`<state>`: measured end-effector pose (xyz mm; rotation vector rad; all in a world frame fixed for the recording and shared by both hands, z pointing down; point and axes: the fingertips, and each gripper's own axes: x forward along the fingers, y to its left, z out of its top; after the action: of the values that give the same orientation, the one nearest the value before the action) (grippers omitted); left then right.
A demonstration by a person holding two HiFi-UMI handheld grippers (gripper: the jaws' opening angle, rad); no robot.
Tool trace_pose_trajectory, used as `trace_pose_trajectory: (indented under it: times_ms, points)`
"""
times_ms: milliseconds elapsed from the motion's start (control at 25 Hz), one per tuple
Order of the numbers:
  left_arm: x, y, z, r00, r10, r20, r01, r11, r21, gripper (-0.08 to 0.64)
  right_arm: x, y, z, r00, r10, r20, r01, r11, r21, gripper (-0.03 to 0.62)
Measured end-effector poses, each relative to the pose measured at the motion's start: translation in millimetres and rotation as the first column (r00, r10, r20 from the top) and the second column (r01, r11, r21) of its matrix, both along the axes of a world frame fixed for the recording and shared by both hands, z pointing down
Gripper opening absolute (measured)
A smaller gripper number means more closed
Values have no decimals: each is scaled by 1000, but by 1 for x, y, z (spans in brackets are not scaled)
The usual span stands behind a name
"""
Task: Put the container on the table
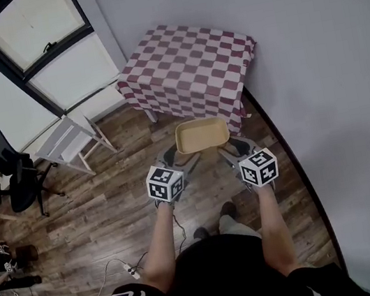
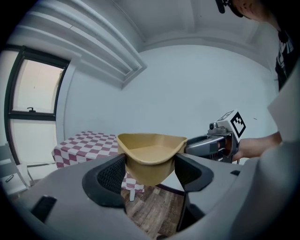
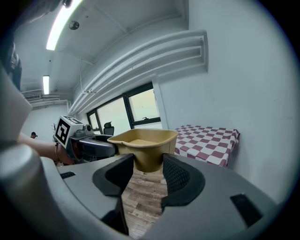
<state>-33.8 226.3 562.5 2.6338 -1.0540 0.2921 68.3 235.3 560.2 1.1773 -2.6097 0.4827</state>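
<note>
Head view, steeply down: tan container (image 1: 202, 134), shallow, rounded-rectangular, thin-rimmed, open on top and bare inside. Held level in the air above the wooden floor (image 1: 110, 206), just short of the near side of the surface (image 1: 189, 72), not resting on it.

Gripped at both short ends. Left claw (image 1: 170, 157) closed on one end wall, right claw (image 1: 239, 147) closed on the opposite end wall. Seen in left gripper view as ribbed black pads (image 2: 112, 174) of the left claw (image 2: 150, 171) pressed to either side of the container (image 2: 150, 152), rim bowed inward a little between them. Same in right gripper view: right claw (image 3: 146, 173) clamped on the container (image 3: 143, 143), the other claw (image 3: 89, 145) beyond it.

Surface covered by a red-and-white checked cloth (image 1: 183, 98) hanging over its edges, top bare. Tucked against the grey wall (image 1: 323, 48) on its far and right sides. Nothing between container and the surface's near edge.

Left of the surface: small white chair (image 1: 70, 139) close by, large dark-framed window (image 1: 32, 43) behind it. Further left of the surface, black office chair (image 1: 8, 168). Well back from the surface, near the person's feet, white power strip (image 1: 130, 268) with a trailing cable on the floor.
</note>
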Motion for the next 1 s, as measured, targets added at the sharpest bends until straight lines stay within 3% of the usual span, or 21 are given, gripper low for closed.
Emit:
trace_pose_trajectory:
  times_ms: [1000]
  points:
    - [97,-67,-12,999,-14,32,14,1000,28,345,97,-69,-8,1000,-23,20,22,1000,21,210]
